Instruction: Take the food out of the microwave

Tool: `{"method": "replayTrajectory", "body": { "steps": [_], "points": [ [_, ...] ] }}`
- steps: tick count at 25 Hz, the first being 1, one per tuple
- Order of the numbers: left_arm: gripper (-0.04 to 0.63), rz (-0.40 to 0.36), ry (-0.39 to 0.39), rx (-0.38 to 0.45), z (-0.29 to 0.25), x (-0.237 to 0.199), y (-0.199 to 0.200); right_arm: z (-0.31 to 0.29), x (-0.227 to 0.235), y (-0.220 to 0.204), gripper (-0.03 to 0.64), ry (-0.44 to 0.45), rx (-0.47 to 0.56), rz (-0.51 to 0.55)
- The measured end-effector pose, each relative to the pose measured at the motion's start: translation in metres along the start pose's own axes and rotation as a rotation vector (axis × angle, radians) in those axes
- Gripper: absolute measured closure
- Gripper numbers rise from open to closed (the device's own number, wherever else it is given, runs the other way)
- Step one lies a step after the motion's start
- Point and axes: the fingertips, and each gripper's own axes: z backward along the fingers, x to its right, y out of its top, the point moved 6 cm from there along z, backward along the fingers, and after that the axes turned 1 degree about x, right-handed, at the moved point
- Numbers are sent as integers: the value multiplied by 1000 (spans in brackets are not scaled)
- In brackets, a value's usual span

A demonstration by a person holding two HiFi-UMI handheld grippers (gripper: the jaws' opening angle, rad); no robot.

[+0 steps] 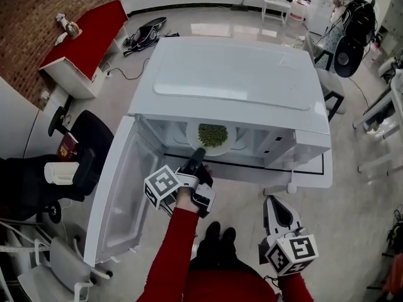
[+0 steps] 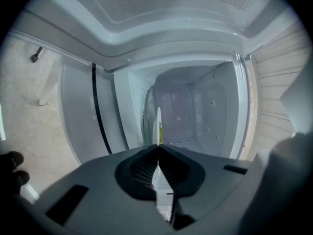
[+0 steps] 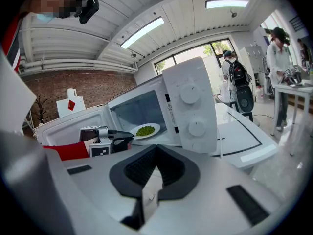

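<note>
A white microwave (image 1: 233, 80) stands with its door (image 1: 119, 200) swung open to the left. Inside sits a white plate (image 1: 217, 147) of green peas (image 1: 212, 133). My left gripper (image 1: 198, 153) reaches into the opening and is shut on the plate's near rim. In the left gripper view the plate (image 2: 158, 124) shows edge-on, its rim pinched where the jaws of the left gripper (image 2: 158, 147) meet. My right gripper (image 1: 271, 201) hangs back at the lower right, shut and holding nothing. The right gripper view shows the plate (image 3: 145, 130) and the left gripper (image 3: 128, 135) from the side.
The microwave rests on a white table (image 1: 315, 175) marked with a black line. The control panel (image 3: 190, 106) with two knobs is on the right of the opening. A black chair (image 1: 88, 137) and a red-topped cabinet (image 1: 88, 30) stand to the left. A person with a backpack (image 1: 356, 17) is at the far right.
</note>
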Motion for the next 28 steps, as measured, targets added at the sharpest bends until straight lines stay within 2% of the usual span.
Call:
{"method": "replayTrajectory", "body": {
  "steps": [9,13,21,28],
  "points": [
    [578,53,-59,0,15,-6,-7,3,-2,0,603,0,1,9],
    [578,107,-144,4,21,-1,-13,2,-4,0,603,2,2,16],
    [578,155,-217,9,41,3,-23,4,-6,-1,603,0,5,16],
    [578,145,-249,-89,63,24,-38,10,-7,0,603,-6,22,17]
  ]
}}
